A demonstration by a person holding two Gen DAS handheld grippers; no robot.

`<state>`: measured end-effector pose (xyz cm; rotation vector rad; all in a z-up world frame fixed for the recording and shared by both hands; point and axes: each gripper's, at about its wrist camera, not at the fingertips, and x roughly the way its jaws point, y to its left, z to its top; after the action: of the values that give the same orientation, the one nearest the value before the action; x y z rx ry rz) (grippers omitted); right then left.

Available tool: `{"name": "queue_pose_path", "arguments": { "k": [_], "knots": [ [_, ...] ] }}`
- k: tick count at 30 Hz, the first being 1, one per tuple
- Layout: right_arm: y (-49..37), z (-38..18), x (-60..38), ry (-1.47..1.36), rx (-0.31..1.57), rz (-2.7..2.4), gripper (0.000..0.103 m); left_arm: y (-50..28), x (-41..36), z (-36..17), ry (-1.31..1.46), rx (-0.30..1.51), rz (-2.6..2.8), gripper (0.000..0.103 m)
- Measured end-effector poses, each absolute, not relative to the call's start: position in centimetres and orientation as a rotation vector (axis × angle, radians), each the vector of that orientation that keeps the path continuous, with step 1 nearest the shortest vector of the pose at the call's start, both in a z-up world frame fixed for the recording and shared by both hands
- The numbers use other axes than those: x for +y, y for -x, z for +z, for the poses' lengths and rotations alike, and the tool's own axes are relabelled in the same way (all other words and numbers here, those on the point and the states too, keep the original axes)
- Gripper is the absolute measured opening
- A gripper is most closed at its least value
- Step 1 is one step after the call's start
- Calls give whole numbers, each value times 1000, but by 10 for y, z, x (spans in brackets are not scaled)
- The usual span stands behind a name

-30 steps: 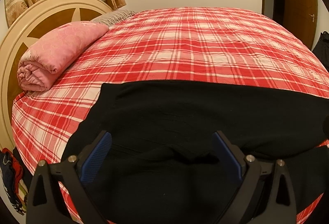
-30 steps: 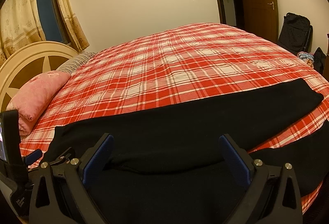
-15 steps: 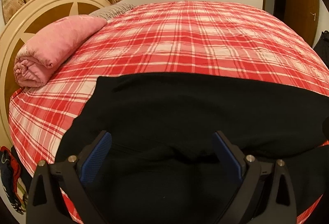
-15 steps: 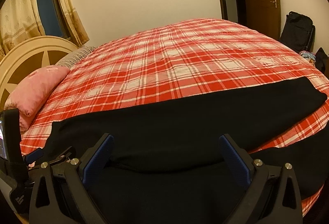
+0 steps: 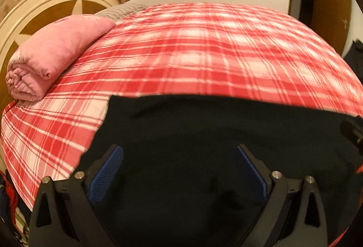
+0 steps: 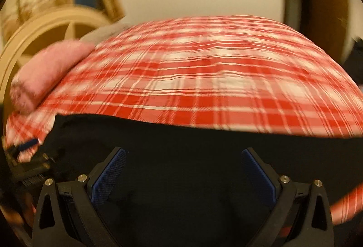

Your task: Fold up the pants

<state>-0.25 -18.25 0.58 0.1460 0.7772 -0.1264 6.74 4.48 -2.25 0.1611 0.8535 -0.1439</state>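
The left claw point(image 5: 178, 169) is spread wide, its blue pads point(image 5: 106, 173) apart over black pants point(image 5: 204, 133), gripping nothing. The right claw point(image 6: 183, 173) is equally wide open over the same cloth and also empty. The pants lie across the near edge of a red plaid bed point(image 5: 204, 54). A rolled pink blanket point(image 5: 52, 54) lies at far left by the cream headboard point(image 5: 29, 11).

bed point(image 5: 204, 47) | red-and-white plaid sheet, cream round headboard point(image 5: 52, 4) at left | pants point(image 5: 204, 133): black, spread flat across the near edge | quilt point(image 5: 52, 54): pink, rolled, by the headboard, apart from the pants | grey pillow point(image 5: 122, 8) past the quilt, mostly hidden
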Motion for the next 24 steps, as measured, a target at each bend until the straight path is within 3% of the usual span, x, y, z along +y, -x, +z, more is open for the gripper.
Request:
{"name": "queue_pose_path", "arguments": {
  "k": [10,14,16,18,21,24],
  "knots": [
    [-102,-45,-172,-46,981,109,86,-126,59,-45,-98,945,-100,102],
    [-107,-57,-166,27,1014,134,62,-132,60,-62,-84,987,-101,102],
    [-105,-56,-166,38,1010,170,45,-134,60,-67,-82,1000,-96,102],
    [-102,-54,-164,41,1006,184,20,-133,61,-67,-85,998,-97,102],
    [-99,-51,-159,66,1007,193,6,-127,66,-60,-90,987,-101,102],
    [-90,-37,-152,78,973,196,4,-117,82,-49,-72,970,-91,102]
  ]
}}
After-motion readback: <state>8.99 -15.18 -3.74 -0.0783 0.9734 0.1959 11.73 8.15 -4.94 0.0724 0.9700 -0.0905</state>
